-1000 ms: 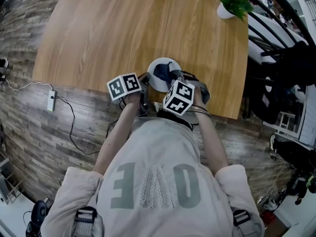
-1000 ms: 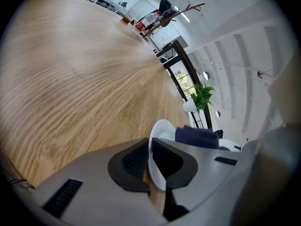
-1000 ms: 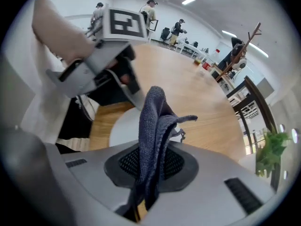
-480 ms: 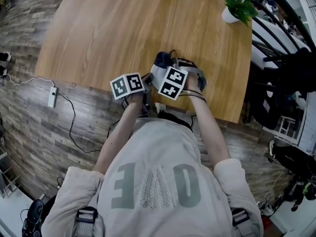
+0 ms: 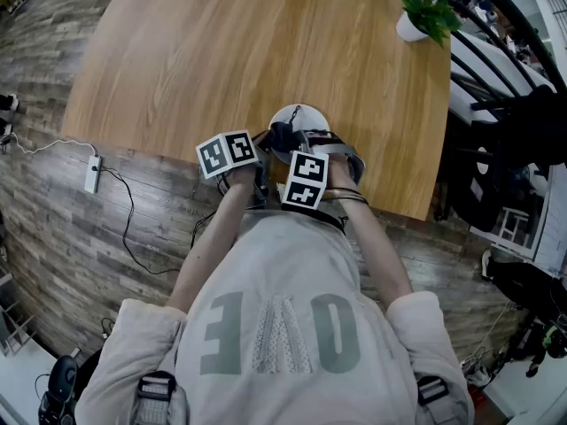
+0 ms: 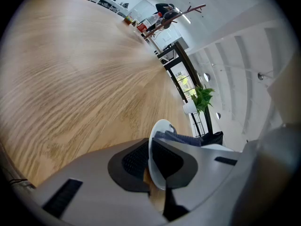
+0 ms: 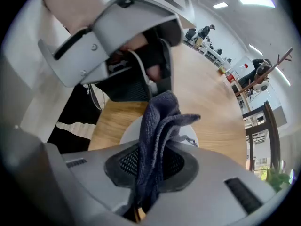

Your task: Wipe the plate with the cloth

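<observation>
In the head view, the person stands at the near edge of the table (image 5: 204,51), and both grippers meet over the plate (image 5: 301,113), which lies close to that edge. The left gripper (image 5: 264,142) reaches the plate from its near left side. The right gripper (image 5: 297,144) points steeply down onto it, with the dark cloth (image 5: 282,135) at its tip.

In the left gripper view, the jaws are pinched on the plate's white rim (image 6: 151,149), seen edge-on between the pads. This hold looks meant to steady the plate so it does not slide while being rubbed. A bit of cloth (image 6: 176,138) shows beyond the rim, over the plate's face.

In the right gripper view, the jaws are clamped on a bunched fold of the dark blue cloth (image 7: 157,135). Its loose end sticks out past the tips, over the plate (image 7: 128,134) below. Gripping the cloth low leaves a soft wad free to drag across the surface. The left gripper (image 7: 122,36) sits opposite, at the far rim, bracing against the wipe.
</observation>
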